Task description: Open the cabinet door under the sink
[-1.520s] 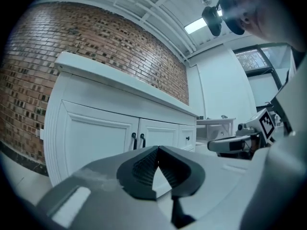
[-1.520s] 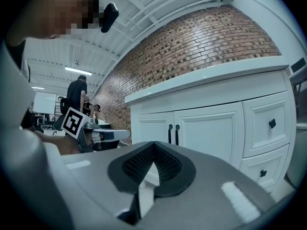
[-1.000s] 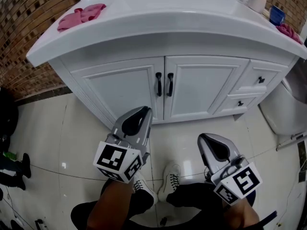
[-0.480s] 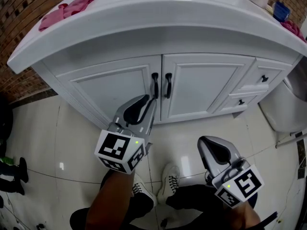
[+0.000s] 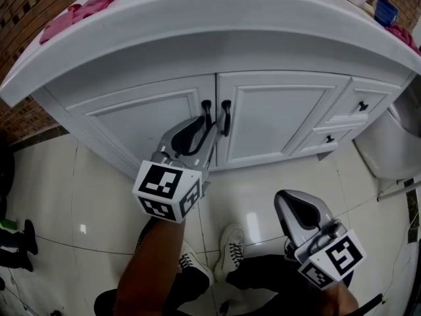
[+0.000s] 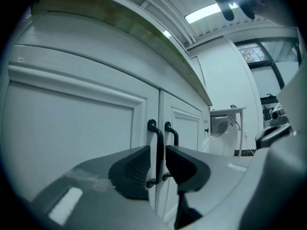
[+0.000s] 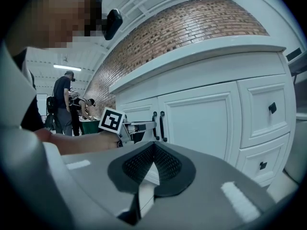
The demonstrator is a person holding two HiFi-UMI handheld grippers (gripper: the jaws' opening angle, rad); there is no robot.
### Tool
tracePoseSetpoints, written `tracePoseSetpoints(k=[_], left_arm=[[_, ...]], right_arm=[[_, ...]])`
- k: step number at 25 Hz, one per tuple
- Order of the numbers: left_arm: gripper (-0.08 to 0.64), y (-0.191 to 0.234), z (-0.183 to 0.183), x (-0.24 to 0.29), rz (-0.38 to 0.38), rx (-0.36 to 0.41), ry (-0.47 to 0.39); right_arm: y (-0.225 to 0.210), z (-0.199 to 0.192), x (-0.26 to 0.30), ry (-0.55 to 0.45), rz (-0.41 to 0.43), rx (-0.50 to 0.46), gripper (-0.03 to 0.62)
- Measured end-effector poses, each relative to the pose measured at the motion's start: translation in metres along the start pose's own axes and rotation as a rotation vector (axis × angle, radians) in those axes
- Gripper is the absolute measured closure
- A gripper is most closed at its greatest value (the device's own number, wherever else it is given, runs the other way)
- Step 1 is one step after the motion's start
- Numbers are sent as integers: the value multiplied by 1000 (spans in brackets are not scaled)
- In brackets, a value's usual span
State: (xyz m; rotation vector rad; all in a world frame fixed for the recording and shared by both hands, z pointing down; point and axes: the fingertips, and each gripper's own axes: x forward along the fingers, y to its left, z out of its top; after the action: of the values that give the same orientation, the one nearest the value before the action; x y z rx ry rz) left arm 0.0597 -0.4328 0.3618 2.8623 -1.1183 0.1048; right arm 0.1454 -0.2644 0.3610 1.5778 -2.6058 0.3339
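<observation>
left gripper (image 5: 206, 126) raised to the cabinet (image 5: 332, 114), jaws spread either side of the handle (image 6: 157, 145) of the left door (image 5: 141, 127) | right gripper (image 7: 152, 166) low over the floor (image 5: 79, 176), jaws pressed together, empty | both doors under the sink (image 5: 217, 18) shut, inside hidden

- The left cabinet door (image 5: 148, 120) is white with a recessed panel. It sits shut and flush in its frame, straight ahead of the left gripper (image 5: 209, 125).
- The left handle (image 6: 157, 147) is a slim black upright bar at that door's inner edge. It stands between the left gripper's parted jaws, with the pads close on either side.
- The right cabinet door (image 5: 273, 120) is of the same make and also shut, just right of the gripper's tips.
- The right handle (image 5: 226, 116), black and upright, stands just outside the gripper's right-hand jaw.
</observation>
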Motion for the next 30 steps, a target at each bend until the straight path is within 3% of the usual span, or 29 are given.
tracePoseSetpoints(k=[4, 16, 30], left_arm=[[515, -3, -2, 5, 1, 9, 9], [518, -17, -6, -17, 13, -6, 21], [514, -53, -17, -98, 33, -41, 36]], right_arm=[[-3, -1, -1, 1, -3, 7, 583], [12, 0, -22, -6, 12, 9, 583], [64, 12, -64, -39, 35, -15, 583]])
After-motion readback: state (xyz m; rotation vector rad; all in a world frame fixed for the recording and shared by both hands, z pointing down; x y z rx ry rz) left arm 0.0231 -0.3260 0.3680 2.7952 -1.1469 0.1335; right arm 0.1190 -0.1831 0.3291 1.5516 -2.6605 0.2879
